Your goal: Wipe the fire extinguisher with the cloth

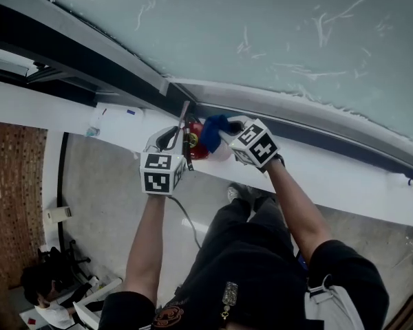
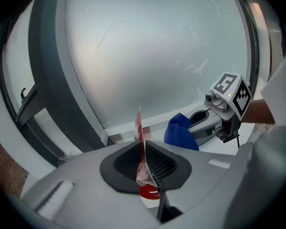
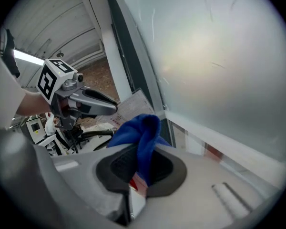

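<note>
Red cylindrical fire extinguisher on white window ledge; left gripper pinches its thin red-and-white tag, right gripper alongside clamps blue cloth.

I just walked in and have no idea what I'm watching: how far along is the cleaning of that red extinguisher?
Done: the right gripper is shut on the blue cloth, and the left gripper pinches a thin red-and-white strip above the fire extinguisher. In hand: the cloth is right beside the extinguisher. Left: the wiping; how much is already wiped doesn't show.
</note>
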Demonstrator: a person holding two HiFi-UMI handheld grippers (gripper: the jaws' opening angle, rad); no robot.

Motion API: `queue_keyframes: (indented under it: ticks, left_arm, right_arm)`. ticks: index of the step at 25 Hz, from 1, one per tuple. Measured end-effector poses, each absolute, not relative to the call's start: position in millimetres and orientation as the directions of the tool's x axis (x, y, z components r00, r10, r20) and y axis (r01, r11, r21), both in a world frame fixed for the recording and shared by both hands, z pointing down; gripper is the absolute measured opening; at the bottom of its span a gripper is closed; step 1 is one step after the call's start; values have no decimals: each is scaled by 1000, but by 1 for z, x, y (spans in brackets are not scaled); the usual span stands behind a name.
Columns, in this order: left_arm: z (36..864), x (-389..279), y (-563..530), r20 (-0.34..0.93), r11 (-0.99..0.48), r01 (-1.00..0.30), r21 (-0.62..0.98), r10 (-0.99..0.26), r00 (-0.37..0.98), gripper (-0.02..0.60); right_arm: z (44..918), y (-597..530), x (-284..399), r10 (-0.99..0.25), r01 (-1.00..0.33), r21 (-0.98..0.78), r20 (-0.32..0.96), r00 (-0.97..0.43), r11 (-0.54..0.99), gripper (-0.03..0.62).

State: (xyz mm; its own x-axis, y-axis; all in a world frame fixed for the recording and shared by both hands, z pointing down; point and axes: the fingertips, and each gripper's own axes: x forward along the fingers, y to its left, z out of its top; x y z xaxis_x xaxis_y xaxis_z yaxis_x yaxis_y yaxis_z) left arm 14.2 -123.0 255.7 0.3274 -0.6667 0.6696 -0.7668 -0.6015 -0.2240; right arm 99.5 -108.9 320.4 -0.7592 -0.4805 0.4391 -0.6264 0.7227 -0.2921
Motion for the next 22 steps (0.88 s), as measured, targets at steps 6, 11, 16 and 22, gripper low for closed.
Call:
queue_keyframes:
  ticks: [6, 11, 16, 22]
  left_arm:
    - [248, -8, -118, 616, -526, -845, -98, -699, 363, 34]
    - [245, -14, -113, 584, -513, -857, -43, -709, 395, 35]
    - [243, -19, -108, 581, -514, -857, -29, -706, 404, 53]
    - [242, -24, -106, 589, -511, -859, -23, -701, 401, 63]
  right_arm:
    - [281, -115, 33, -386, -475, -232, 342, -857, 849, 23]
    - [283, -117, -7, -285, -373, -191, 371, -884, 908, 23]
    - [285, -137, -21, -294, -381, -207, 355, -888, 901, 23]
    - [269, -180, -33, -355, -431, -216, 314, -881, 876, 23]
